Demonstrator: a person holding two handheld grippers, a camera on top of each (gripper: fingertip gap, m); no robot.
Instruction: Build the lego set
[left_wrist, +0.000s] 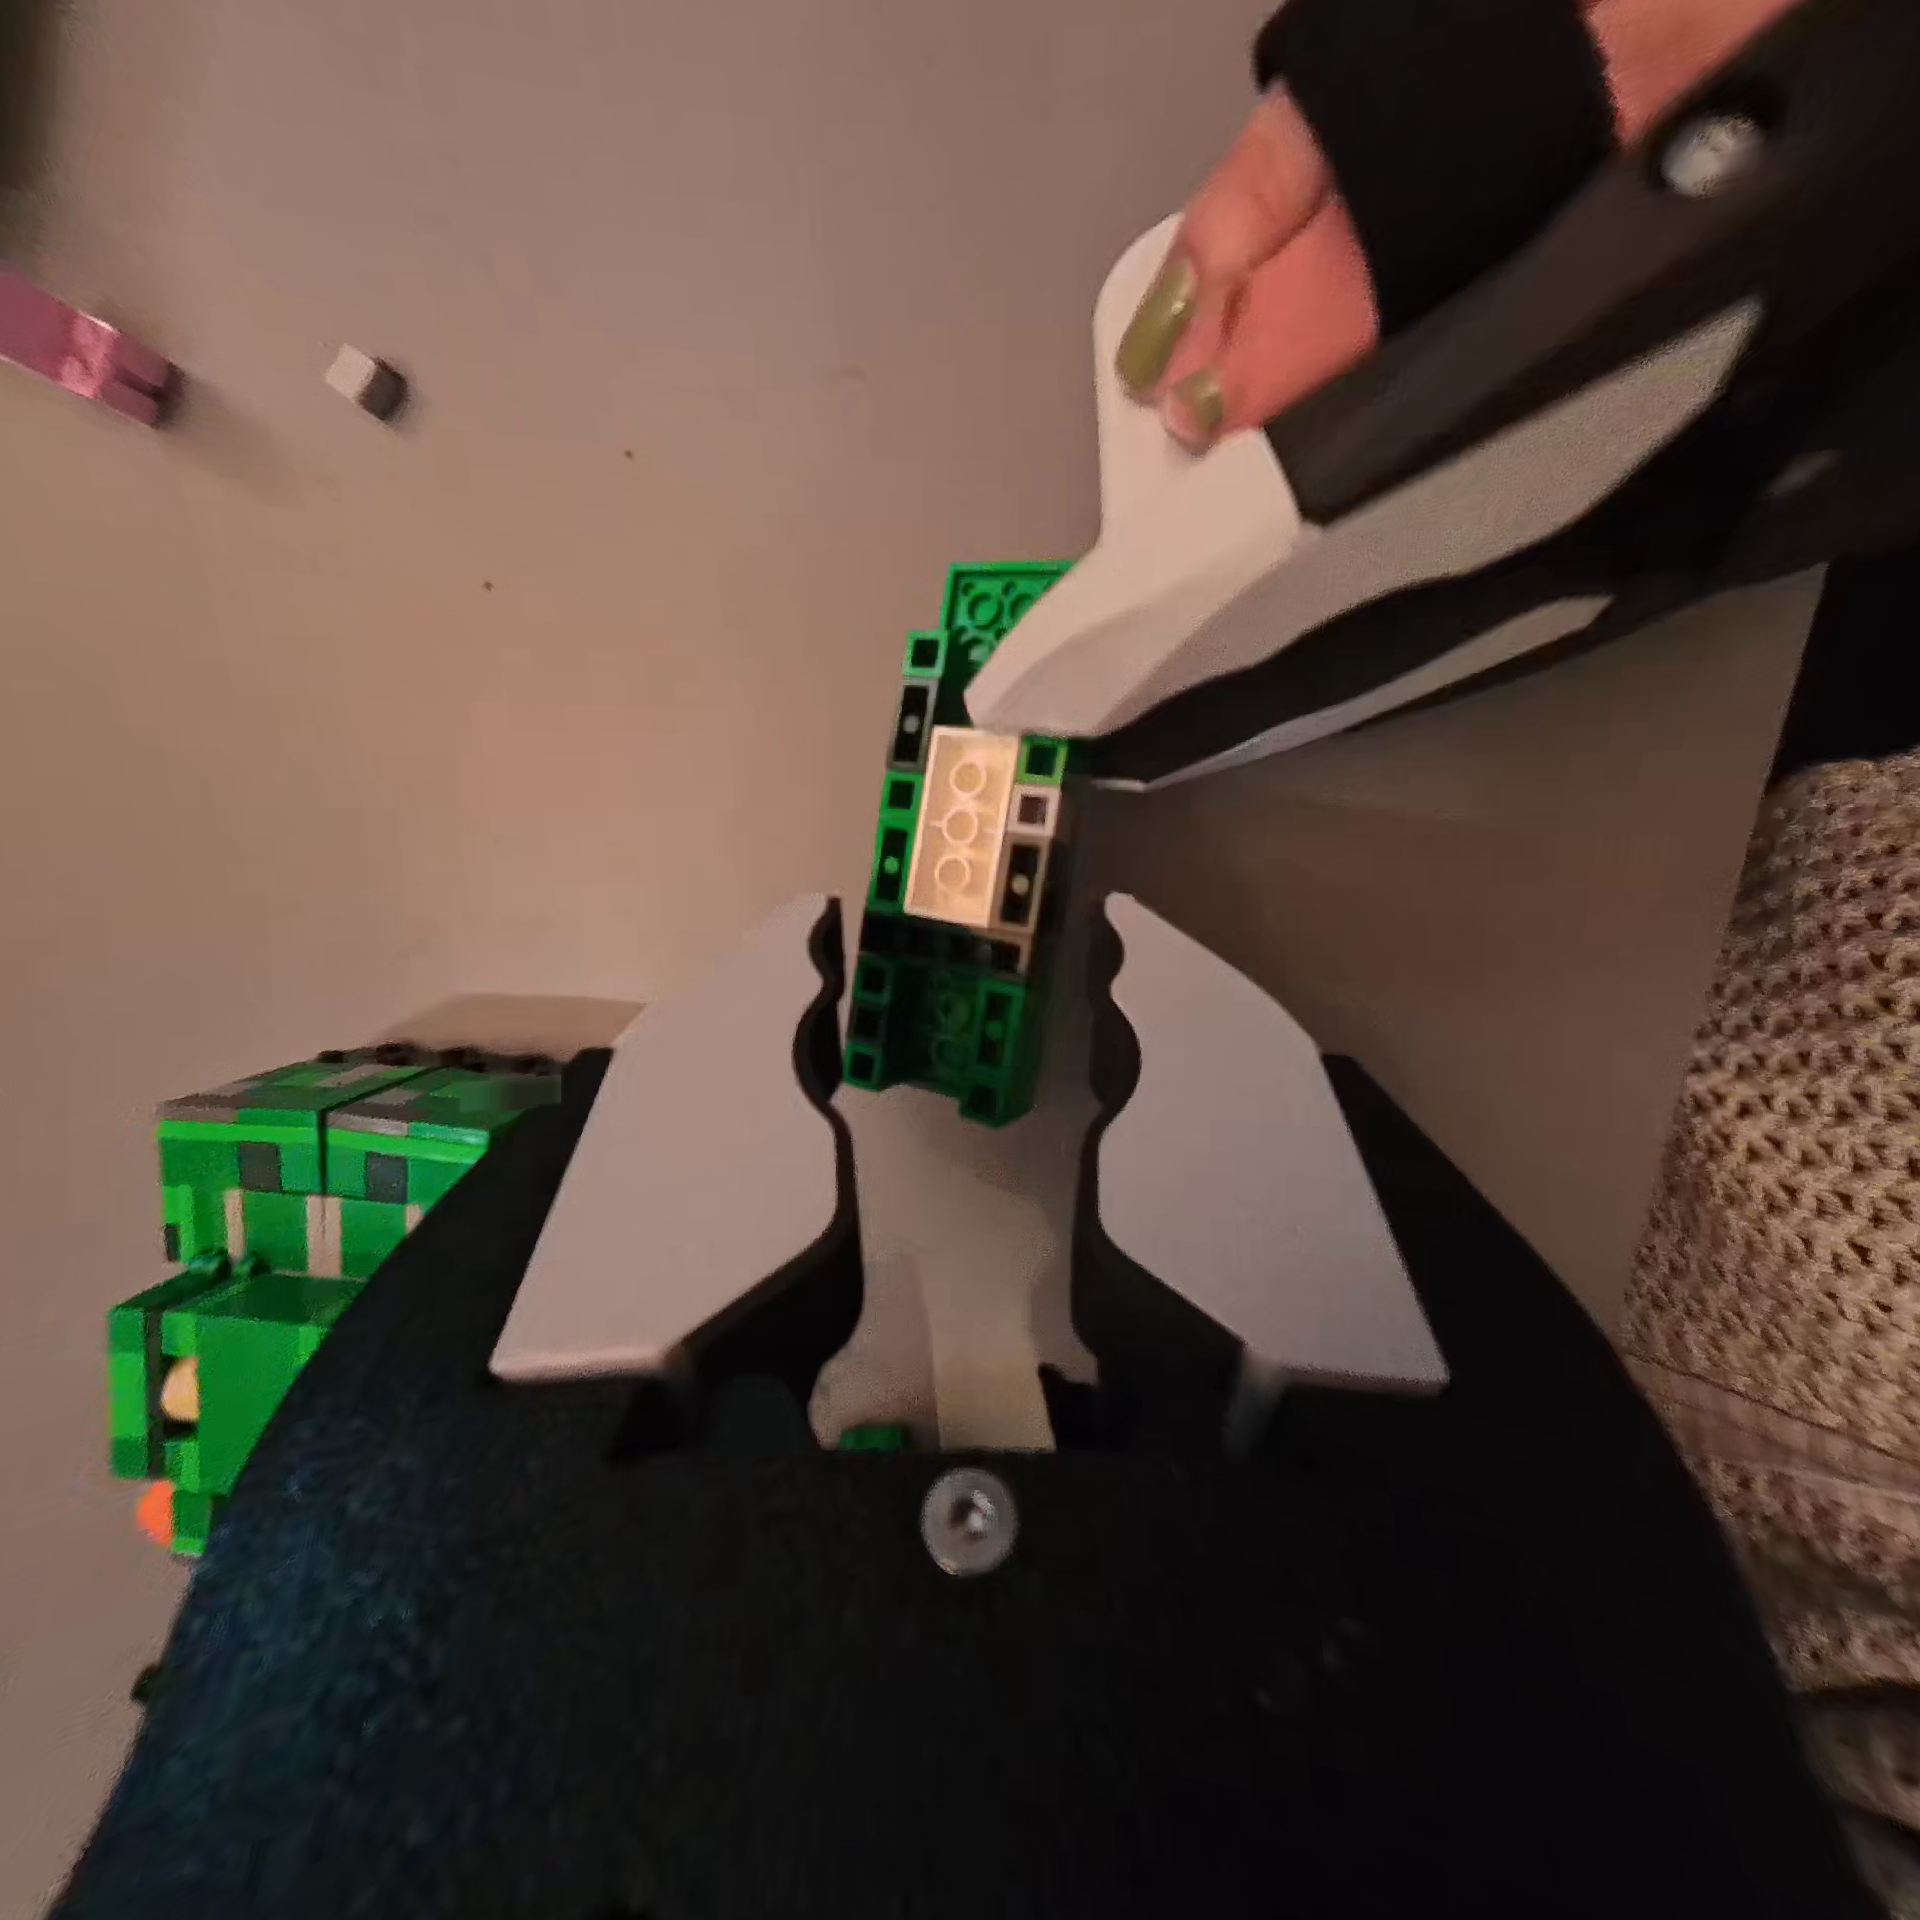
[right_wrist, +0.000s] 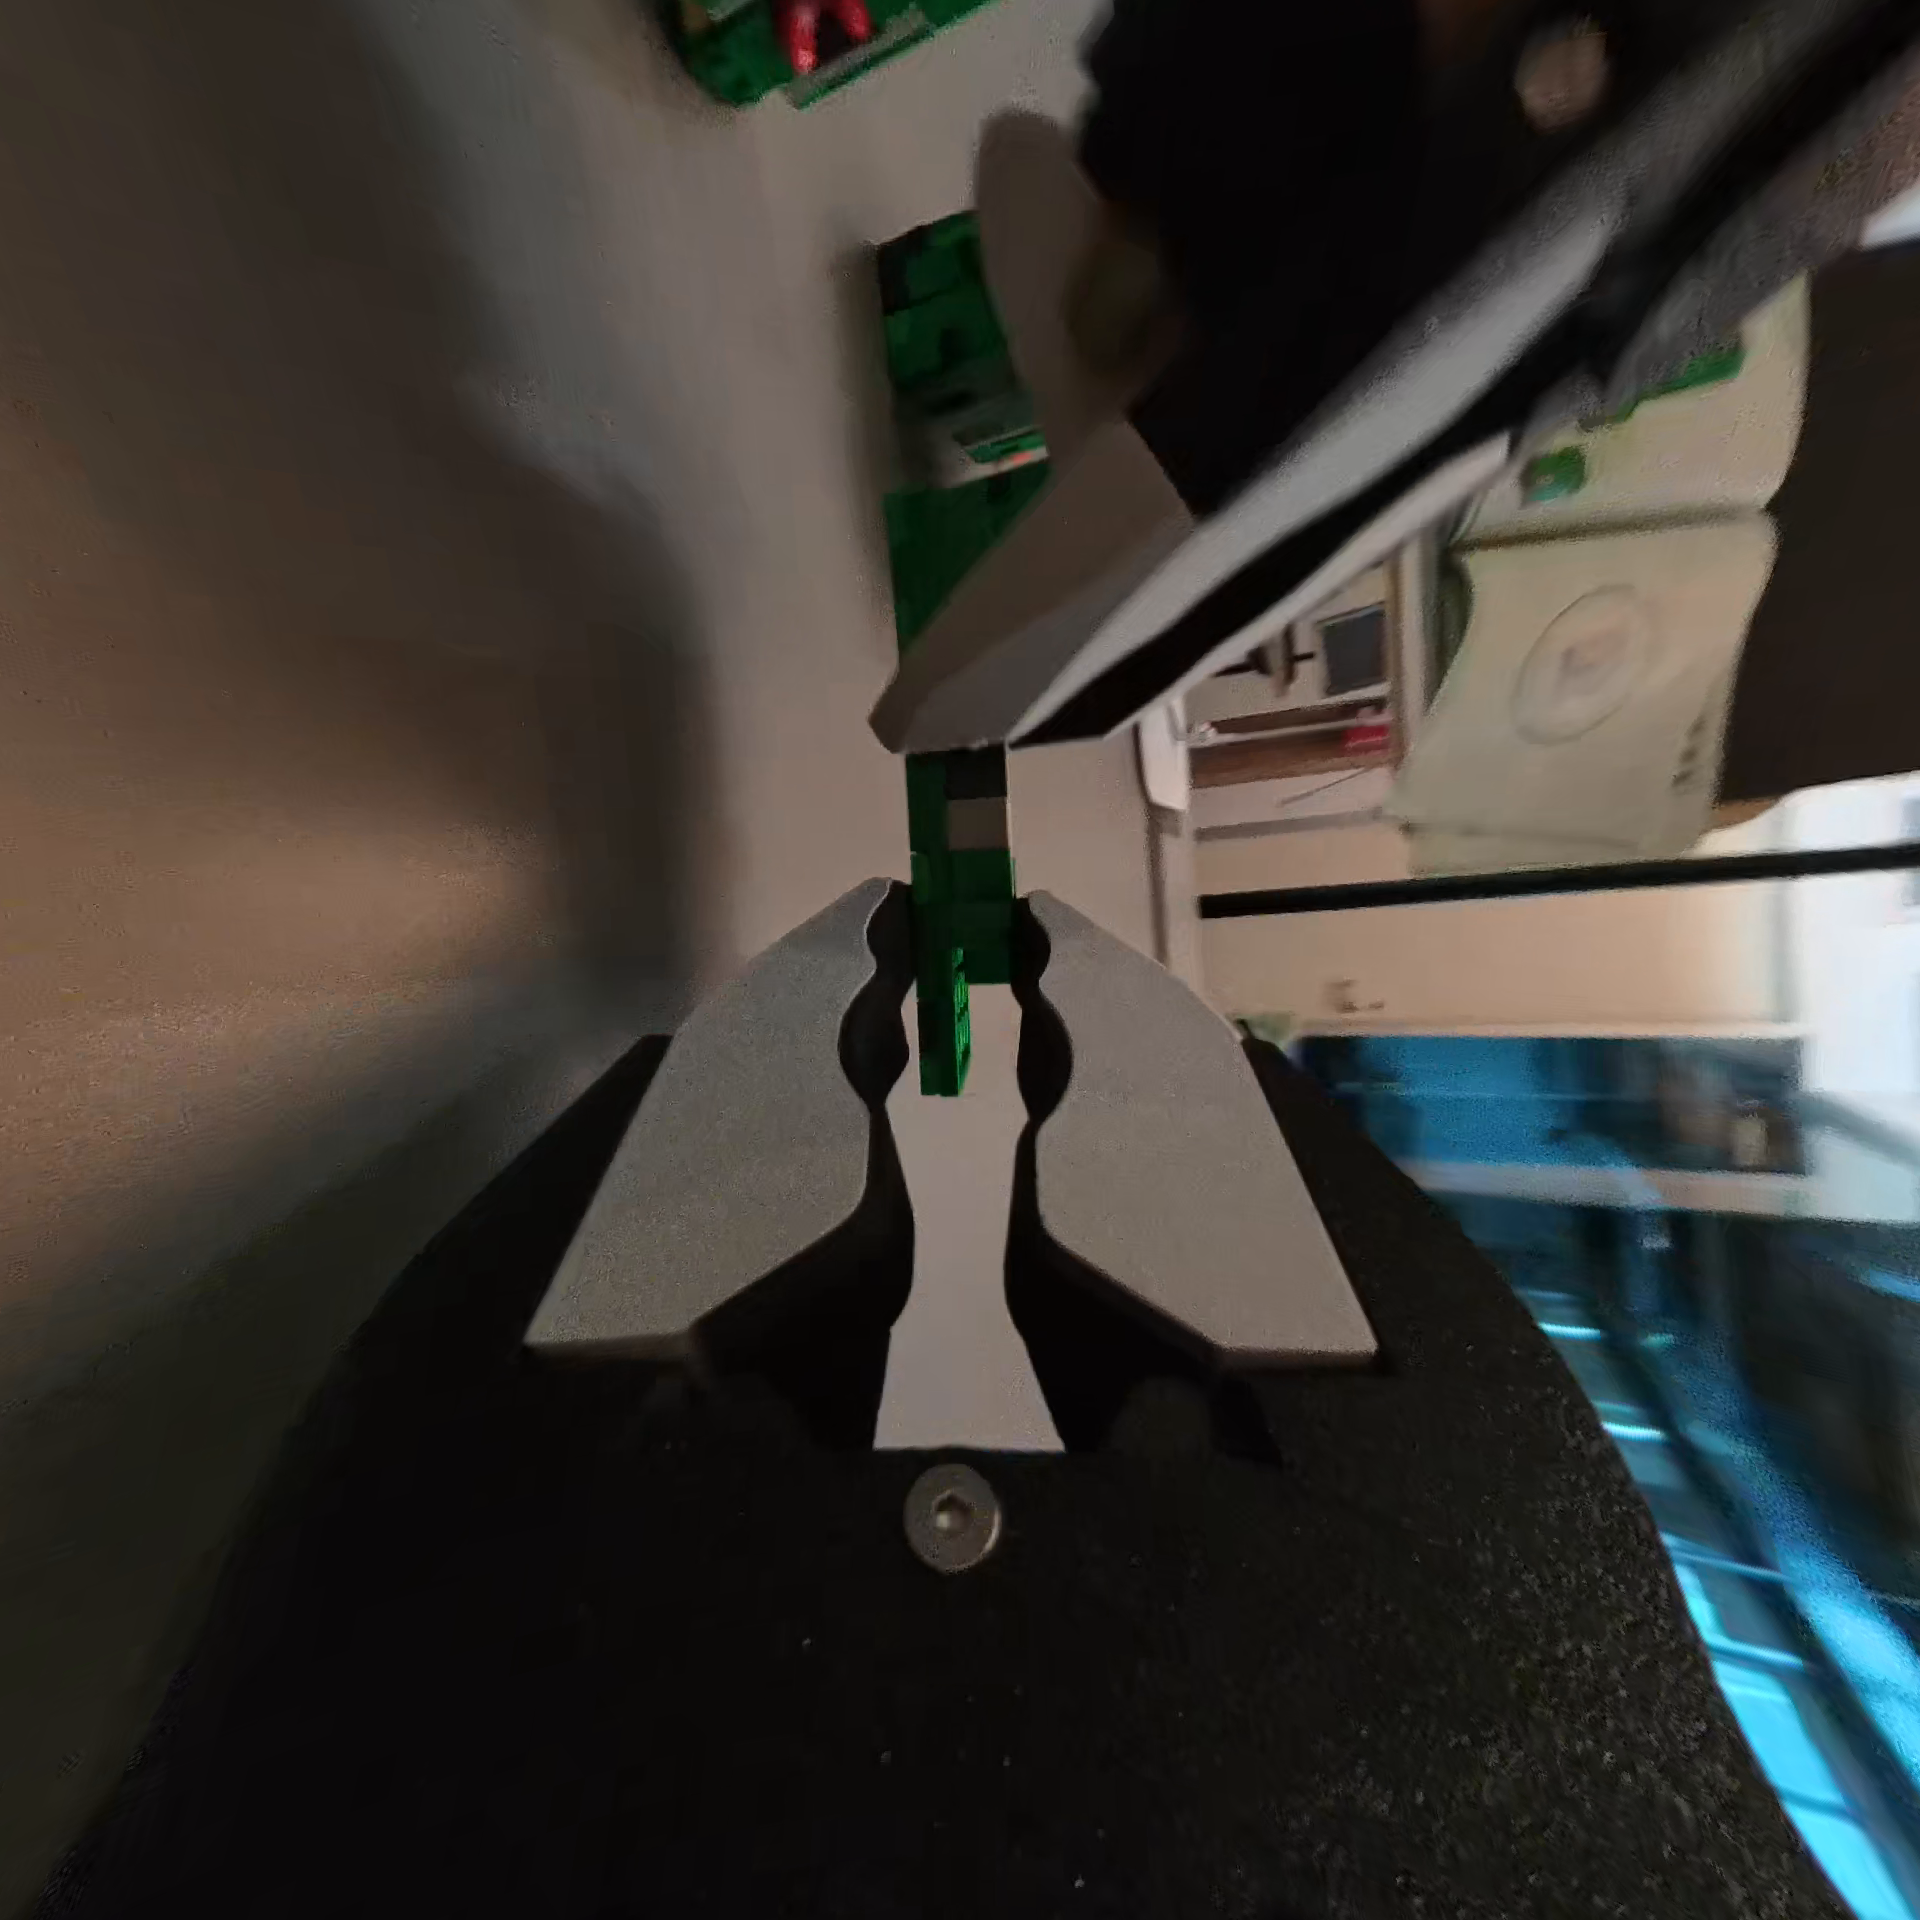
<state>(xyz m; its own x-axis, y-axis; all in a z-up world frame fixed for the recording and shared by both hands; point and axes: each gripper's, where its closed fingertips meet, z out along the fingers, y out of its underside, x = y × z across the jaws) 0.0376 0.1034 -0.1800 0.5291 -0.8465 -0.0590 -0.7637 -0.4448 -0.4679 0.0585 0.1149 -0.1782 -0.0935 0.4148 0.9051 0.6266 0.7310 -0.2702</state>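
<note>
Left tool (left_wrist: 966, 925): jaws spread, not touching the green lego piece (left_wrist: 951, 914) between them at frame centre.
Right tool (right_wrist: 961, 914): clamped on the same piece's lower end (right_wrist: 951, 935); in the left view it enters from upper right (left_wrist: 1023, 707).
Tabletop (left_wrist: 520, 644): bare beige across the upper left.
Built green model (left_wrist: 291, 1226): lower left edge.
Small grey brick (left_wrist: 364, 379): upper left, well apart.

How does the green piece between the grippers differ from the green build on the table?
The green piece is held up in the right gripper; the green build rests on the table. The piece is slim and carries a white brick; the build is blocky with grey patches. Both are mostly green bricks.
</note>
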